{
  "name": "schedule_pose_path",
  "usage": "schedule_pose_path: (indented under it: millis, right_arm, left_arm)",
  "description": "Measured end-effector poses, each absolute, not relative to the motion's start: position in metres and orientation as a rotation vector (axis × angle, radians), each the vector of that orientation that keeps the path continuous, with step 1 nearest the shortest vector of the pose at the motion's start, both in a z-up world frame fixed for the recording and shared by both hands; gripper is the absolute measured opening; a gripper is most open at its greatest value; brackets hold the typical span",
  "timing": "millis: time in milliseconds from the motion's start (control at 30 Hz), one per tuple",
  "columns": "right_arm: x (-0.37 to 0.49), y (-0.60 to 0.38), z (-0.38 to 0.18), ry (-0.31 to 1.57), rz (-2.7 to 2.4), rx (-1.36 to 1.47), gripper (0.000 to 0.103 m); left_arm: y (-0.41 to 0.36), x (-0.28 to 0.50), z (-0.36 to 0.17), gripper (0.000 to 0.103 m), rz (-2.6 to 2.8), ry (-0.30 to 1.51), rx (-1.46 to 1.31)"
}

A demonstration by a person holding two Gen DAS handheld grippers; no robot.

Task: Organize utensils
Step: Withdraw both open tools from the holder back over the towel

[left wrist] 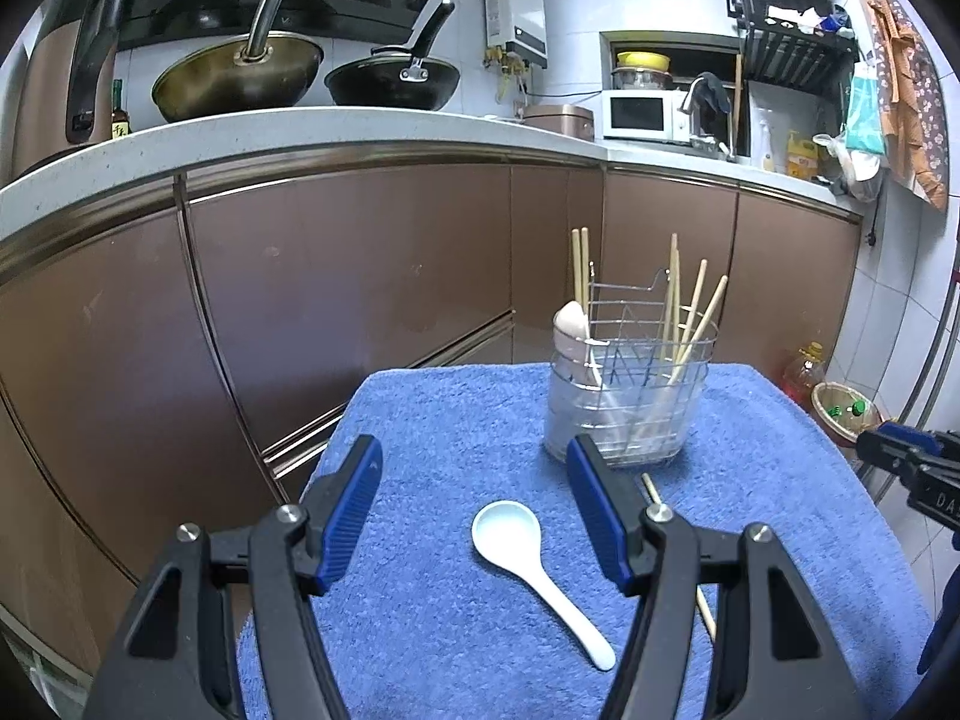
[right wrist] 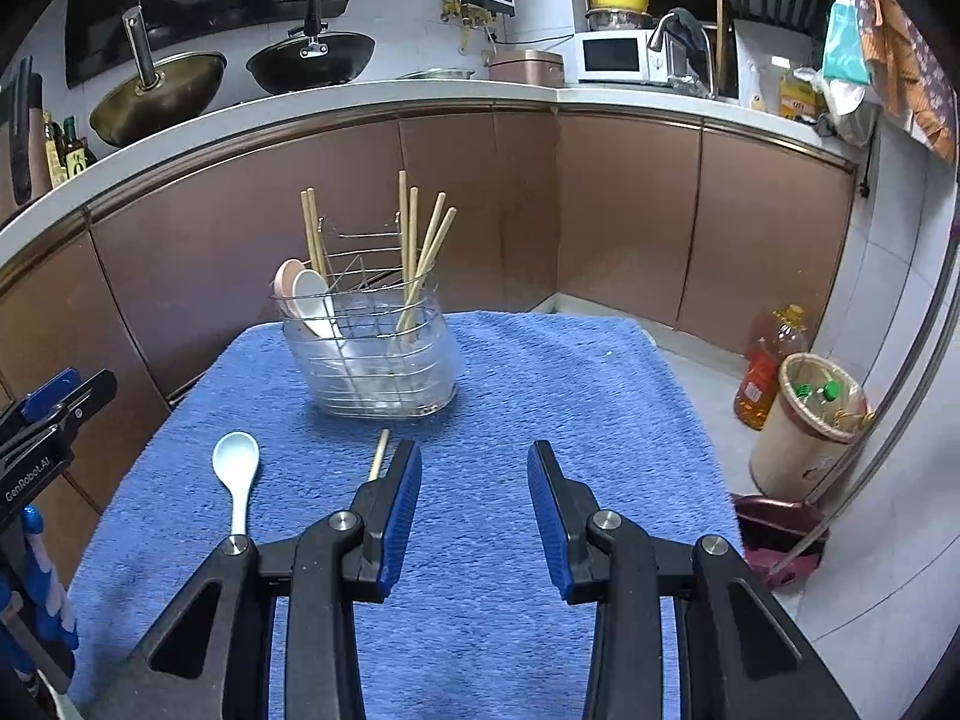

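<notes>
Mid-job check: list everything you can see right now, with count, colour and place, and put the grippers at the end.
blue towel: one, blue, covers the work surface.
utensil holder: one, clear tub with wire rack, far part of the towel.
chopsticks in the holder: about six, wooden, standing upright or leaning.
spoons in the holder: two, one pink and one white, left compartment.
loose spoon: one, white, flat on the towel, near the holder.
loose chopstick: wooden, on the towel, partly hidden; count unclear.
woks: two, brass and black, on the counter.
microwave: one, white, on the counter.
bin: one, beige, on the floor at right.
left gripper: open, over the loose spoon.
right gripper: open, over bare towel.
</notes>
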State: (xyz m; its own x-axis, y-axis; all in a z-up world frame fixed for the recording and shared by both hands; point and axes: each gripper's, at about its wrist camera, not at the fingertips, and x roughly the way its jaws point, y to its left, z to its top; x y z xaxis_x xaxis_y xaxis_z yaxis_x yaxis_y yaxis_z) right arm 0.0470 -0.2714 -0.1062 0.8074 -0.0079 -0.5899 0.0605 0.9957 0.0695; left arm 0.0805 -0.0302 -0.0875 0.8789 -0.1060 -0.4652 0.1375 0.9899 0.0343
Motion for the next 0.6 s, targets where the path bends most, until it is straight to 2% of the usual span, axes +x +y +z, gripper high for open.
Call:
schedule_pose_path:
  millis: [600]
  right_arm:
    - [0.042,-0.269,-0.104,0.607,-0.093,-0.011,0.035]
  left_arm:
    - [-0.029,0.086,-0.103,0.062,-0.146,0.555,0.064]
